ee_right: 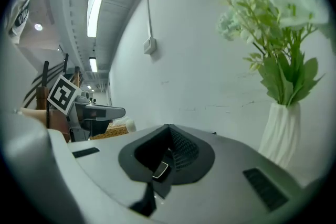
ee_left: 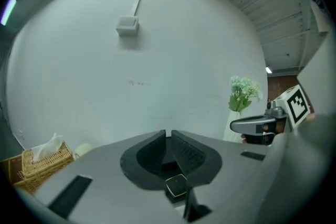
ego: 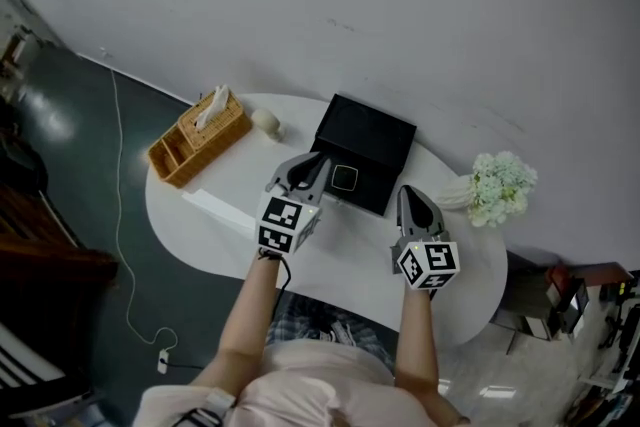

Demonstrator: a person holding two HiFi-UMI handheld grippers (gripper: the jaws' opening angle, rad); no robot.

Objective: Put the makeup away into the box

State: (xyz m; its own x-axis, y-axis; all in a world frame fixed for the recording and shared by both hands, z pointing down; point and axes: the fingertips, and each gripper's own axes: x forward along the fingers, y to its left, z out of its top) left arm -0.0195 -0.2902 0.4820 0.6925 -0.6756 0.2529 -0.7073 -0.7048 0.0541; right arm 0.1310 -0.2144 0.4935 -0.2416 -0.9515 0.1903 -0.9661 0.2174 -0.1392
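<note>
Currently the makeup compact (ego: 345, 178) (small, square, black, pale gold rim) lies within the outline of the black box (ego: 372, 140), at its near-left corner. I can't tell from the head view whether it is down inside or resting on top. The box sits mid-back on the white table (ego: 330, 255), close to the wall.

Left gripper (ego: 320, 160): its own view shows the jaws closed tip to tip, with nothing clamped between the tips. It is held above the table just left of the compact, with its tips over the box's left edge, aimed roughly level at the wall. A small square piece (ee_left: 177, 184) with a gold edge shows low at the jaw root. I can't tell if that is the compact seen below or gripper hardware.

Right gripper (ego: 406, 192): the jaws are also together, tips empty. It is just off the box's near-right corner, apart from it. Each gripper shows side-on in the other's view.

Outward:
- A wicker basket (ego: 198, 137) with a tissue sticking up is at the table's left end.
- A small cream round item (ego: 265, 122) sits between the basket and the box.
- A white flat strip (ego: 215, 208) lies on the near-left part of the tabletop.
- A white ribbed vase (ee_right: 281, 136) with pale flowers (ego: 503, 185) stands at the right end, near the right gripper.
- A small wall box (ee_left: 127, 25) has conduit running up from it.
- A white cable (ego: 125, 245) lies on the dark floor left of the table.
</note>
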